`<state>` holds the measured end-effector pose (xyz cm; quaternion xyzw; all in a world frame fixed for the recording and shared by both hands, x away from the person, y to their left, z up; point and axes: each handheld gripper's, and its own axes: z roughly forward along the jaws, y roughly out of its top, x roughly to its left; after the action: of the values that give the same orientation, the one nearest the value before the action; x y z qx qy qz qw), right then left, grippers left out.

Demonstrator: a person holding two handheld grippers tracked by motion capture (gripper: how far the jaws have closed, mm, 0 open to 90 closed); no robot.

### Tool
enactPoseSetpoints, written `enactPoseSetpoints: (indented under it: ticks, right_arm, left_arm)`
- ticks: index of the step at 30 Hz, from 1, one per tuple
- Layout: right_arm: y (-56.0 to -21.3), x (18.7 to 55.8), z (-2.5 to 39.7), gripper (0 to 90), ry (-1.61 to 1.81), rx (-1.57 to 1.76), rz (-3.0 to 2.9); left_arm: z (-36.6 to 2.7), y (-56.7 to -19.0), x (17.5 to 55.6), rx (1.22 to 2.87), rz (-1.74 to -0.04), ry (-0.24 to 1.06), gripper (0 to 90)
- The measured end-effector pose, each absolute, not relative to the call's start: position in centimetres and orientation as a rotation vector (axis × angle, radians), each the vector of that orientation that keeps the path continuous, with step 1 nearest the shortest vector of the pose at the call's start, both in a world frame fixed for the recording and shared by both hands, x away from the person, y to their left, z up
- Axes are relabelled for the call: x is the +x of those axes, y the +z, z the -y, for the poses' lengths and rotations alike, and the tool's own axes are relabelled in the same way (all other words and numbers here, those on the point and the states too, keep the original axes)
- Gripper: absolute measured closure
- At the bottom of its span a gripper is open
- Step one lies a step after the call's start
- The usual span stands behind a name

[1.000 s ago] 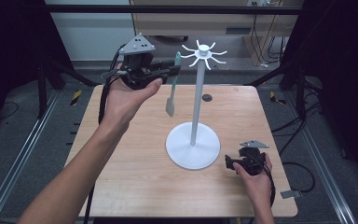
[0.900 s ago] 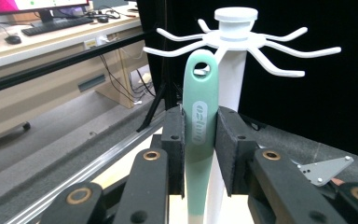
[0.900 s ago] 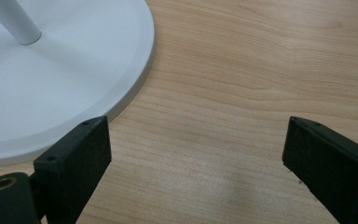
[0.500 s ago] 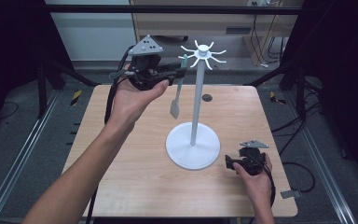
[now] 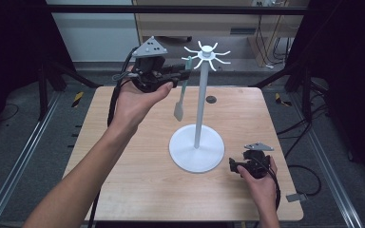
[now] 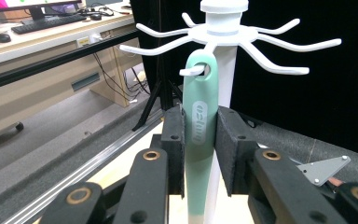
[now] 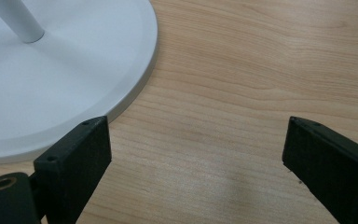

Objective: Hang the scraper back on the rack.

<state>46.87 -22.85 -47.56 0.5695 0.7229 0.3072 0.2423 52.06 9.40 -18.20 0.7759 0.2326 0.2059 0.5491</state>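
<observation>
So since a second ago the left gripper (image 5: 183,72) has been carrying the mint-green spatula (image 5: 181,97) rightward and up toward the white rack (image 5: 198,118), and now the hole in the spatula's rounded handle end is sitting right over the tip of one of the rack's curved hooks (image 6: 192,71). The left jaws are clamping the smooth, plasticky handle (image 6: 199,135) from both sides with their flat black pads, so it's hanging upright with its pale, squared-off blade pointing down toward the table (image 5: 123,190).

The rack is looking like matte white plastic: a thin round pole, a flat disc base (image 7: 51,79) with a shallow stepped rim, and a crown of skinny prongs fanning out at the top.

The right gripper (image 5: 240,166) is resting low on the light wood-grain tabletop just beside the base, jaws spread wide with nothing between them, only bare wood showing in the gap.
</observation>
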Motion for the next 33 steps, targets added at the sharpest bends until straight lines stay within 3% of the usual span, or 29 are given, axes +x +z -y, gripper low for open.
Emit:
enactPoseSetpoints:
  ticks: [18,33]
  right_arm:
    - [-47.6,46.9,22.8,8.2,0.836,1.548,-1.98]
    - [-47.7,47.0,22.7,8.2,0.828,1.55,-1.988]
  left_arm:
    - [-9.6,-18.2,52.0,1.838,-0.551,0.495,72.9]
    - [-10.6,-18.2,51.0,1.835,-0.544,0.541,59.9]
